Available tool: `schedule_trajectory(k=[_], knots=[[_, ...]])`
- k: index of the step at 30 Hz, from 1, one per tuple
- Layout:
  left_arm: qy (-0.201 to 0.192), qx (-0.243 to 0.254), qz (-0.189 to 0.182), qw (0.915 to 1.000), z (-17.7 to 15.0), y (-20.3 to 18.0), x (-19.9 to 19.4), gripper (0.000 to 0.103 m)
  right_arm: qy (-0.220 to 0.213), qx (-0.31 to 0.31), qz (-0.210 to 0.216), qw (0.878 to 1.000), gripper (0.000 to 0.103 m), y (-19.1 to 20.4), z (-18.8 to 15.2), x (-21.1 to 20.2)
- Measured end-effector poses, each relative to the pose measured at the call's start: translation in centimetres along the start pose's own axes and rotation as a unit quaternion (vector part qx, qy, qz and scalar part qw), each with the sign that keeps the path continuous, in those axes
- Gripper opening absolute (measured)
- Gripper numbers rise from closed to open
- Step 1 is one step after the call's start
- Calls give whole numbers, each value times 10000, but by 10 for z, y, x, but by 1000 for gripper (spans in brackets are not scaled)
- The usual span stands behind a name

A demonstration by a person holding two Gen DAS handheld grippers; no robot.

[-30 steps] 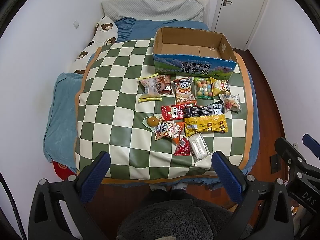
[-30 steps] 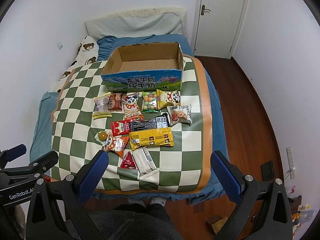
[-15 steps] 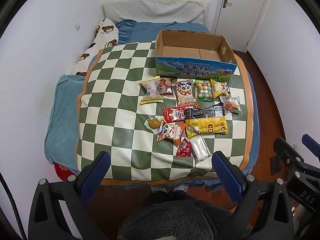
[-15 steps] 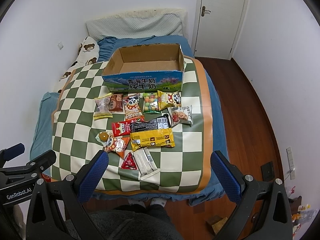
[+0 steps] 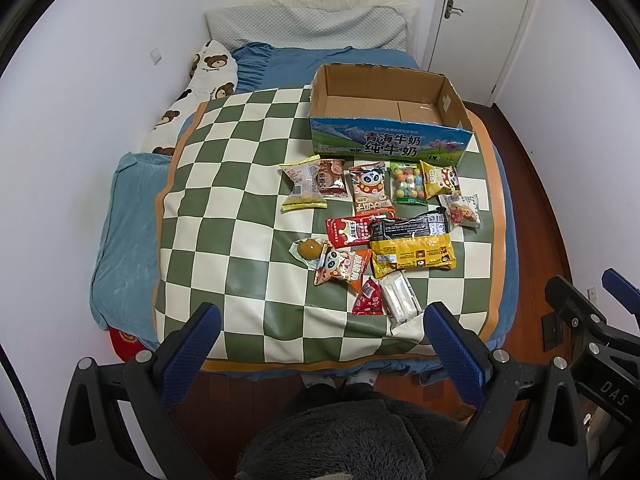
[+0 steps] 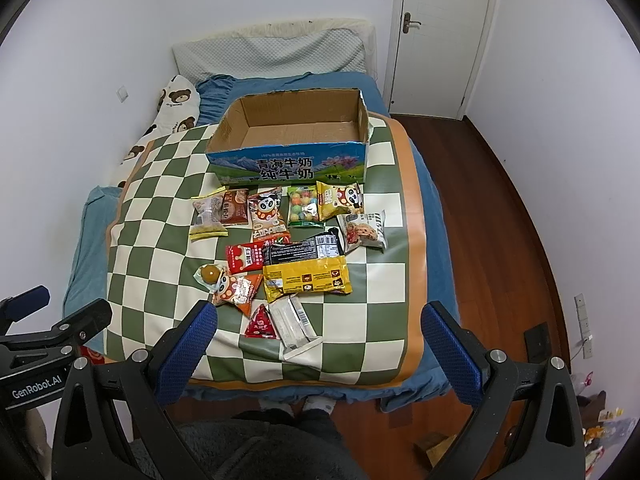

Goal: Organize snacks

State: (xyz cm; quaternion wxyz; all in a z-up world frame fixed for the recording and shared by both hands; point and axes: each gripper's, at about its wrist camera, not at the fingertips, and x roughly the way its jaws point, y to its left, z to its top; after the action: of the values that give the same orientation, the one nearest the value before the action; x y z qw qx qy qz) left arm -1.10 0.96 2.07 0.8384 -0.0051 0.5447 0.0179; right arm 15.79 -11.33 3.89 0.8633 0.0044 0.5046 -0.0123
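- Left claw [image 5: 320,354] is hanging spread wide, gripping nothing.
- Right claw [image 6: 320,350] is likewise gaping, gripping nothing.
- Snack packets [image 6: 306,278] are lying before the cardboard box [image 6: 292,166] on the bed [image 6: 152,216].

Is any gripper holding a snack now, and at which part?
No. The left gripper and right gripper are both open and hold nothing.

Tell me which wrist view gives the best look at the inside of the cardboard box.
The right wrist view: the cardboard box sits near center and its bare floor and all four inner walls show. In the left wrist view the cardboard box sits right of center; its floor shows too, with a flap seam, but the right wall is foreshortened.
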Motion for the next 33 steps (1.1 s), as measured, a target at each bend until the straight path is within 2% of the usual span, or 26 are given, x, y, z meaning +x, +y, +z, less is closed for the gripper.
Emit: schedule_trajectory(k=[12, 15, 19, 21, 24, 28, 33], knots=[[8, 4, 11, 10000, -2, 2, 1, 103, 48, 73, 192, 9998, 103, -3, 7, 3], [16, -75, 60, 10000, 3, 8, 11, 103, 169, 285, 345, 9989, 103, -11, 7, 21], [116, -272, 326, 9990, 11, 20, 47, 103, 508, 820, 636, 9933, 103, -27, 8, 70], [247, -334, 500, 9979, 17, 25, 70, 103, 750, 1202, 854, 9862, 103, -37, 7, 106], [479, -375, 808, 9949, 24, 31, 109, 103, 1199, 1838, 1101, 9694, 103, -52, 4, 165], [738, -310, 1055, 9912, 31, 33, 152, 103, 1789, 2658, 1305, 9383, 103, -63, -2, 250], [980, -130, 1341, 9860, 45, 32, 197, 103, 2312, 3435, 1537, 8972, 103, -63, -5, 333]])
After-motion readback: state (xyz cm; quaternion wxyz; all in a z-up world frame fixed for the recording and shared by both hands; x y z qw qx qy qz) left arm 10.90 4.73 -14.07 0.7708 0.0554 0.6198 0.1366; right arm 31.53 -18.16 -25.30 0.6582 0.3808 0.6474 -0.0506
